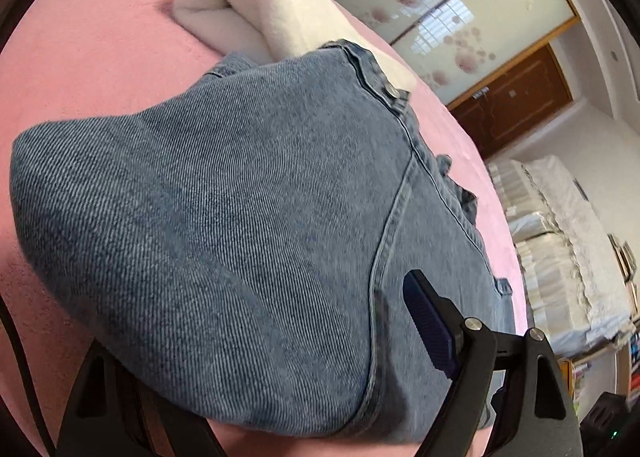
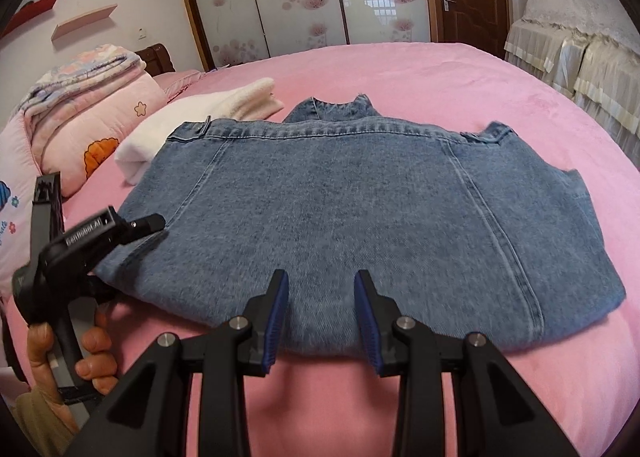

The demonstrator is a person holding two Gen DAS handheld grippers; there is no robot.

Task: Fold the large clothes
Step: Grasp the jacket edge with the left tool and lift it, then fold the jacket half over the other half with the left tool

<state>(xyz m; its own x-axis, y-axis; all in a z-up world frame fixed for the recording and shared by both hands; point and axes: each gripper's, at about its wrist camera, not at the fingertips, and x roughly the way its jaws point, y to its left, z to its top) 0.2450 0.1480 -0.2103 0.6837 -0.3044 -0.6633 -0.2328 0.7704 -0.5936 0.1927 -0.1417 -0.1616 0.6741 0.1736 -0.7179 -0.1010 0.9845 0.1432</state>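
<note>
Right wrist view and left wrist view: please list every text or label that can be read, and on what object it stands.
Left gripper, white print on its black body: blurred, perhaps "GenRobot.AI", not certain.
Quilt, cursive letters at the frame edge: cut off, unreadable.
Denim jacket: no text visible.
Left wrist view: no readable text.

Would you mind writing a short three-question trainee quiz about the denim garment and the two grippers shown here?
1. True or false: the right gripper is clamped on the folded blue denim jacket.
2. What lies beside the jacket on the pink bedspread? A) folded cream fleece garment B) grey towel C) red pillow
3. Fill in: the left gripper sits at the jacket's ____ edge in the right wrist view.

Key: 1 false, its jaws are open; 2 A; 3 left.
</note>
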